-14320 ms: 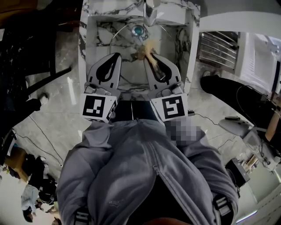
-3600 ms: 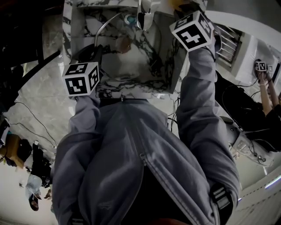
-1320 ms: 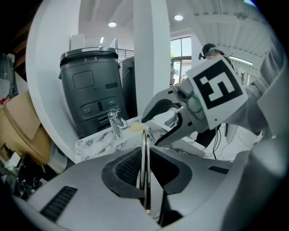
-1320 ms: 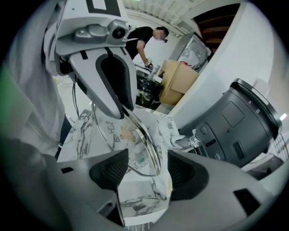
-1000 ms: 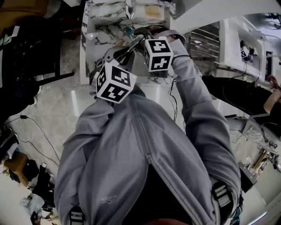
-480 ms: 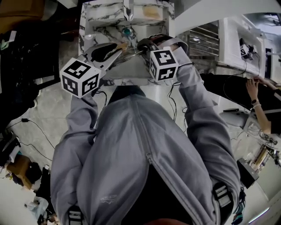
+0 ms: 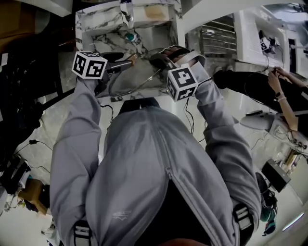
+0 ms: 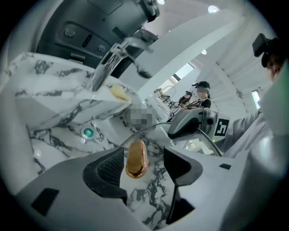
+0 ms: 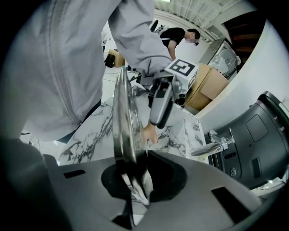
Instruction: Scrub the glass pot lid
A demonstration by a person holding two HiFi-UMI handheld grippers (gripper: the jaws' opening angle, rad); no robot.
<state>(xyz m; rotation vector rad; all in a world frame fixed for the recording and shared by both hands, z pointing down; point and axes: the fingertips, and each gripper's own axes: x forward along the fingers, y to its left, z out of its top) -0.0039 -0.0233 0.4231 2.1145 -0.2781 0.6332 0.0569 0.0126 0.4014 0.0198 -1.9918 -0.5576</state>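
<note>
The glass pot lid (image 7: 137,79) stands tilted over the marble sink (image 7: 96,30). In the right gripper view the lid (image 9: 123,115) shows edge-on, and my right gripper (image 9: 133,173) is shut on its metal rim. That gripper (image 7: 158,59) is at the lid's right side in the head view. My left gripper (image 8: 144,166) is open: its jaws have just been opening. The lid's copper knob (image 8: 135,159) stands between the pads (image 8: 109,169) without being pressed. In the head view my left gripper (image 7: 126,64) points at the knob (image 7: 133,58) from the left.
A chrome faucet (image 8: 115,56) hangs over the sink's far wall, with a green drain plug (image 8: 87,132) below it. A yellow sponge (image 7: 156,12) lies on the back ledge. A dish rack (image 7: 216,33) and a seated person (image 7: 284,81) are to the right.
My left gripper has swung left and down, and its jaws have let go of the knob. The right gripper has shut on the lid's rim and keeps it.
</note>
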